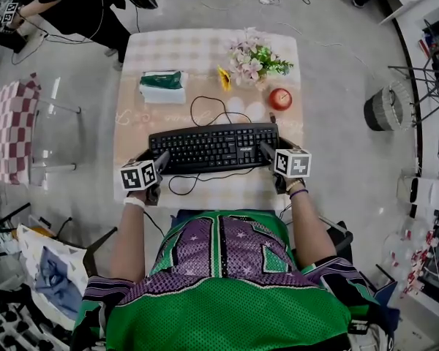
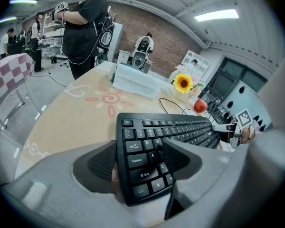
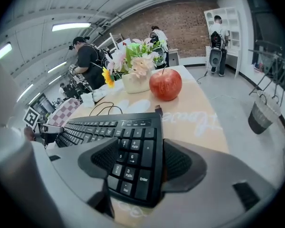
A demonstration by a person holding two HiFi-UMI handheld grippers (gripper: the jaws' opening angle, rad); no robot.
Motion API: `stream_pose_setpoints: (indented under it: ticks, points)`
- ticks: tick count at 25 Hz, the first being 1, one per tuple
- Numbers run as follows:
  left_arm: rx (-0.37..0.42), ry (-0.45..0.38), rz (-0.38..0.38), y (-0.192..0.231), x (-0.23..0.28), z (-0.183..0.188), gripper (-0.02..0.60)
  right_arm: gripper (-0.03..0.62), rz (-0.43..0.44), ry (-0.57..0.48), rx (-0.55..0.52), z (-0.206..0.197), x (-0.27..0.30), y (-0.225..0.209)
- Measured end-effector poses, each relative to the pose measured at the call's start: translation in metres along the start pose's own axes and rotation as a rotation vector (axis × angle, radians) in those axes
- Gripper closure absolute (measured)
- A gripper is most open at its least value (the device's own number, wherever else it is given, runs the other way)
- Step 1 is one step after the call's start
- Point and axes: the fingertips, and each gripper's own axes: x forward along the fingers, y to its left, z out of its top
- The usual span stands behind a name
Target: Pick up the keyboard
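Observation:
A black keyboard [image 1: 214,147] lies lengthwise across the near half of the small table [image 1: 132,123], its cable [image 1: 208,112] looping behind it. My left gripper [image 1: 155,161] grips its left end. In the left gripper view the jaws close over the Caps Lock and Shift corner of the keyboard [image 2: 147,160], one pad on the keys and one behind the edge. My right gripper [image 1: 272,154] holds the right end, and its jaws clamp the number pad [image 3: 130,167]. I cannot tell whether the keyboard is off the tabletop.
Behind the keyboard stand a red apple [image 1: 280,98], a pot of flowers [image 1: 252,61], a small sunflower [image 1: 224,77] and a tissue pack [image 1: 162,86]. A person in black [image 1: 73,6] is at the far left corner. A checkered table [image 1: 11,123] is left, a basket [image 1: 386,108] right.

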Motion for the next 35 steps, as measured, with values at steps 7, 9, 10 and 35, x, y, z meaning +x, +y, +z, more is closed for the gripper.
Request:
stream_pose_setpoints:
  ticks: [7,9,10,35]
  points:
    - [0.012,-0.016,0.004,-0.005,-0.005,0.002,0.275,0.303,-0.01,0.012,-0.014,-0.002,-0.003,0.001]
    - [0.022,-0.022,0.002,-0.01,-0.011,0.005,0.275,0.303,-0.008,0.01,-0.009,-0.003,-0.009,0.002]
    - [0.029,-0.02,-0.001,-0.012,-0.014,0.007,0.276,0.303,-0.007,0.008,-0.005,-0.003,-0.012,0.002]
    - [0.213,-0.231,-0.022,-0.051,-0.094,0.095,0.307,0.301,-0.051,-0.271,-0.112,0.077,-0.101,0.034]
